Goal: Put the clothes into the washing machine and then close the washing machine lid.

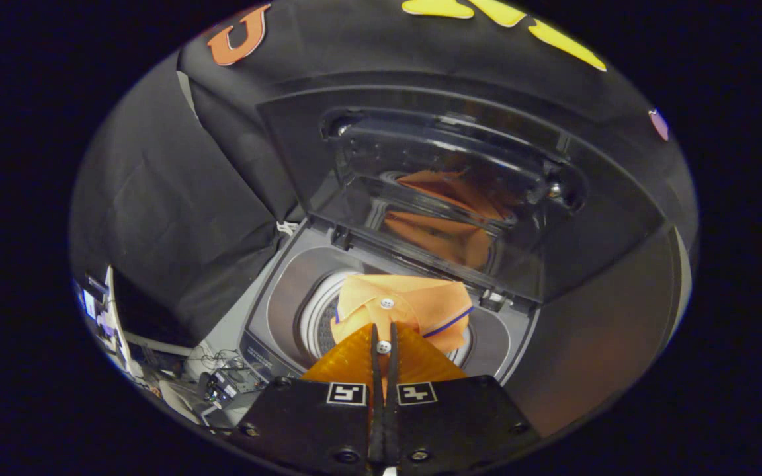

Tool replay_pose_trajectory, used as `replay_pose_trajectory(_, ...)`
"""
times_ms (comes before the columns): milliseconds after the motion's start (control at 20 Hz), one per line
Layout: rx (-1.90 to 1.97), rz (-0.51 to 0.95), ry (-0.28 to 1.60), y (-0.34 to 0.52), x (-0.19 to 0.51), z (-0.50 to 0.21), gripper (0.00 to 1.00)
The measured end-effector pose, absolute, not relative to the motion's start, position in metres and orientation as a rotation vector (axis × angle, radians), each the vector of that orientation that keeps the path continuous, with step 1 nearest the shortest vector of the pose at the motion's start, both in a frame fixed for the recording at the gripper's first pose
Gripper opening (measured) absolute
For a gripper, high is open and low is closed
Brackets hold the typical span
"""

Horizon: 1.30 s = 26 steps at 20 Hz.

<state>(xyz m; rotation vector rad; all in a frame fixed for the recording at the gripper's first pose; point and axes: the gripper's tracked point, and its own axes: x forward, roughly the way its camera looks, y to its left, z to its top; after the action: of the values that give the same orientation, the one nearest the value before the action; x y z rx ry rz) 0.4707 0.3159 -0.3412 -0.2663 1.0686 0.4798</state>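
Observation:
An orange polo shirt (414, 307) with white buttons and a dark trim line hangs over the round drum opening (318, 314) of the top-loading washing machine (275, 291). My gripper (384, 344) is shut on the shirt's button placket, both fingers pressed together with the cloth pinched between them. The shirt sits just ahead of the fingertips, above the drum. The dark glass lid (447, 192) stands raised behind the drum and mirrors the orange shirt.
Black cloth walls rise behind and to the left of the machine. Down to the left of the machine lie cables and small equipment (222, 387) on the floor. The machine's grey top deck (493, 344) rings the drum.

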Motion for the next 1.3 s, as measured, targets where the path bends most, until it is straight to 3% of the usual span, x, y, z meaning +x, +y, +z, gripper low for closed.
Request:
replay_pose_trajectory(400, -0.300, 0.453, 1.087, 0.321, 0.470, -0.352, 0.05)
replay_pose_trajectory(600, -0.304, 0.457, 1.068, 0.316, 0.474, -0.347, 0.17)
replay_pose_trajectory(750, -0.330, 0.440, 1.039, 0.309, 0.476, -0.340, 0.70)
replay_pose_trajectory(850, -0.341, 0.430, 1.010, 0.307, 0.481, -0.336, 0.79)
replay_pose_trajectory(1300, -0.339, 0.430, 0.983, 0.301, 0.477, -0.327, 0.80)
